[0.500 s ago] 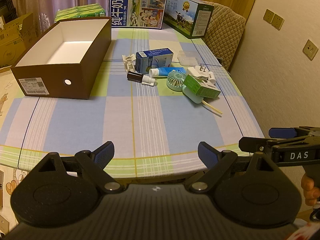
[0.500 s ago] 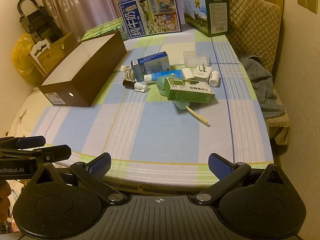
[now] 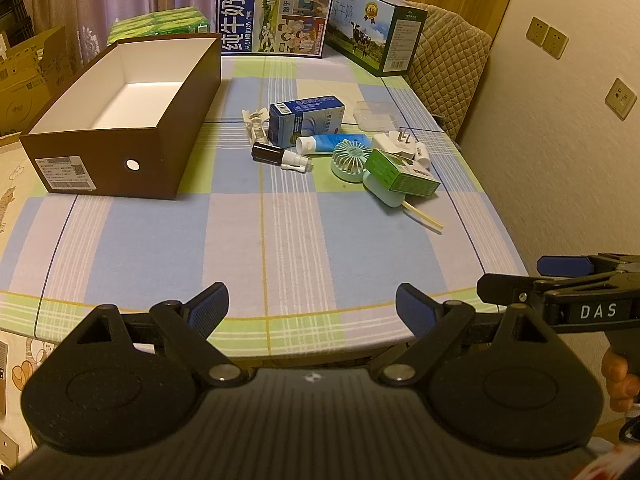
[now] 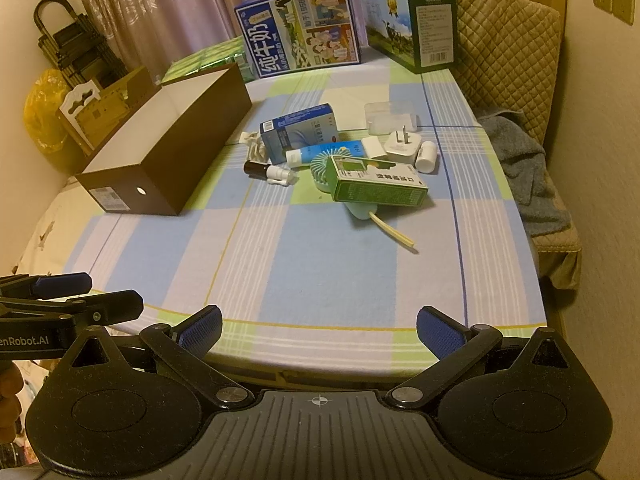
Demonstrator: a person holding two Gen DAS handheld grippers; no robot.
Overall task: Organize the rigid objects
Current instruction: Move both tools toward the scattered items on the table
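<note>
Nothing's sorted yet, far as I can tell. Ahead-left of the left tool the brown box sits with nothing in it. Ahead and a bit right, well beyond both tools, the whole pile is untouched on the table: dark little bottle, blue carton, blue tube, mint fan with the green carton lying on it, white plug. Right tool same deal. Both tools spread wide, gripping nothing, hovering at the near table edge. Compared with half a second ago, basically nothing moved, views look identical.
</note>
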